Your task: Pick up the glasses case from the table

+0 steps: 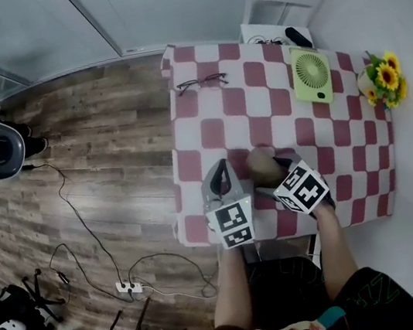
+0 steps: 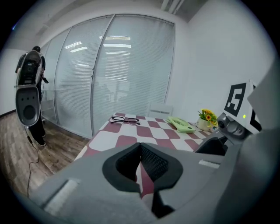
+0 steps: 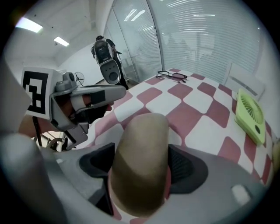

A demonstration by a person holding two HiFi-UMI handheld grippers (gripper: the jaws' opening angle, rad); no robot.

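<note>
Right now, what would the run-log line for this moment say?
left tool: shut, empty | right tool: open, straddling tan oval glasses case | case: lying on red-and-white checked table, not yet lifted

No legible text, labels, numbers; only coded square patterns on left cube (image 1: pixel 236 224), right cube (image 1: pixel 302 188)

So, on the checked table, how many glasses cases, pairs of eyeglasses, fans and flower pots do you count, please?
glasses case: 1
pair of eyeglasses: 1
green fan: 1
pot of sunflowers: 1
Total: 4
</note>
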